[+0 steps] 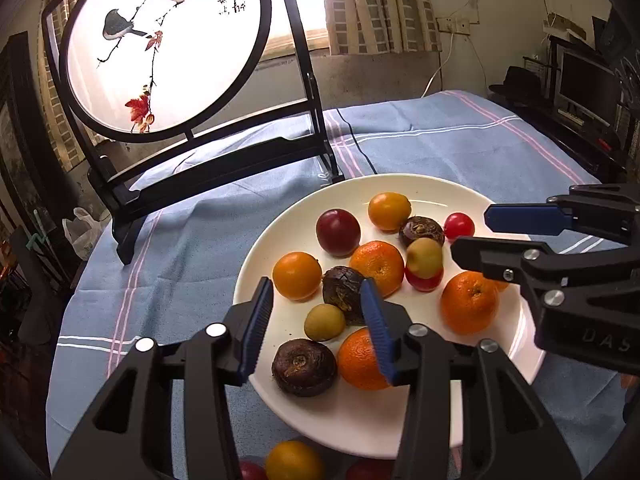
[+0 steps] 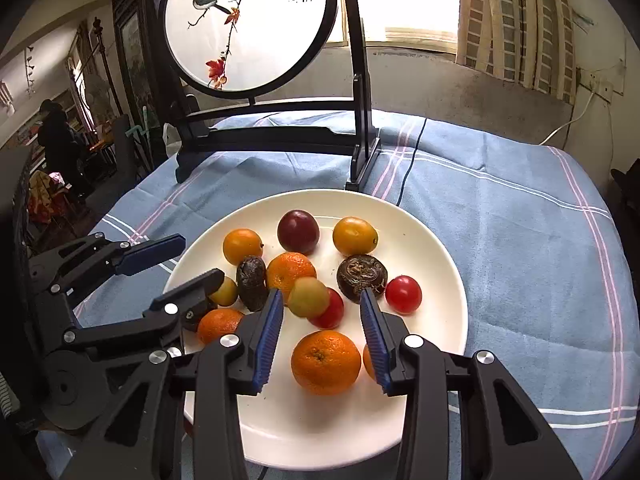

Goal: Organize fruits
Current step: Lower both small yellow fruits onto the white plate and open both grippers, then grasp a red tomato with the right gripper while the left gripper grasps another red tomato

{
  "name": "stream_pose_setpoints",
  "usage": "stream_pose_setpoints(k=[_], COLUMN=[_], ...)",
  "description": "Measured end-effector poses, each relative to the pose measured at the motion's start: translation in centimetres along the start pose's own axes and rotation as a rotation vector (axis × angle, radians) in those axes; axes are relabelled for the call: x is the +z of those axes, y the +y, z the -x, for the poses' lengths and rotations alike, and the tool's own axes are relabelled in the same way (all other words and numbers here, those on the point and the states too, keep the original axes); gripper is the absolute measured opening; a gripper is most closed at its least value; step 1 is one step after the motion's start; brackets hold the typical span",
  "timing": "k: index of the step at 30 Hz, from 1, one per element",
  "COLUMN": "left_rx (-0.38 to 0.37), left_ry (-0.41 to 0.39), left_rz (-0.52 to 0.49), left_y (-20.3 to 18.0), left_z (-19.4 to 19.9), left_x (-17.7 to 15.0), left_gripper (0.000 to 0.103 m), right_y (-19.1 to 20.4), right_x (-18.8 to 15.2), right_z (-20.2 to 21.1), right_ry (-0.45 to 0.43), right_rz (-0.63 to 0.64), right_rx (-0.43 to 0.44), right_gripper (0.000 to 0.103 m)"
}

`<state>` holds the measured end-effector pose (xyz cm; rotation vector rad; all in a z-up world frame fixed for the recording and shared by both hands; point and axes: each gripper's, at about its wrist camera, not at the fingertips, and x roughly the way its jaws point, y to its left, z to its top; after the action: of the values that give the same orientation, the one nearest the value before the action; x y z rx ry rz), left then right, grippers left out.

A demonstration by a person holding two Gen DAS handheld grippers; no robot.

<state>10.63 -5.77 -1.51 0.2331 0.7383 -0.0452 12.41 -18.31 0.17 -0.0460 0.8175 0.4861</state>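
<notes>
Blue tablecloth (image 2: pixel 500 216) bears a round bird screen (image 2: pixel 248 24) behind the fruit plate (image 2: pixel 440 248).

Mixed fruits (image 2: pixel 326 362) – oranges, plums, dark ones – heaped on white plate (image 2: pixel 440 248)

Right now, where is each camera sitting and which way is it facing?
Left wrist: on the left gripper, looking forward and down over the white plate of fruit toward the round bird screen; its own two open fingers show, with the right gripper entering from the right.
Right wrist: on the right gripper, looking down at the plate; its open fingers frame an orange, left gripper at left.
Shared: plate, fruit, screen, blue tablecloth.
</notes>
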Motion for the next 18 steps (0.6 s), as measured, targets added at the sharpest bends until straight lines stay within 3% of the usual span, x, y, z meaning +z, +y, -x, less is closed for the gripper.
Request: stream_pose_setpoints(k=[4, 12, 15, 18], left_rx=[-0.01, -0.006, 0.012, 0.007], left_ry=[-0.023, -0.092, -0.063, -0.006], left_rz=[-0.01, 0.073, 0.064, 0.029], left_y=[0.5, 8.0, 10.0, 10.7], left_z=[1.4, 7.6, 8.6, 8.8], left_x=[-0.2, -3.3, -6.1, -8.9], left_gripper=[0.056, 0.071, 0.075, 0.075], right_y=[0.7, 6.5, 8.8, 9.4], right_x=[-1.0, -7.7, -9.9, -10.5], right_z=[2.1, 6.0, 4.9, 2.7], right_ry=[-0.021, 0.041, 0.087, 0.144], right_rz=[0.029, 0.217, 0.293, 0.281], right_rx=[-0.002, 0.124, 0.113, 0.105], right_gripper=[0.041, 0.041, 0.041, 0.04])
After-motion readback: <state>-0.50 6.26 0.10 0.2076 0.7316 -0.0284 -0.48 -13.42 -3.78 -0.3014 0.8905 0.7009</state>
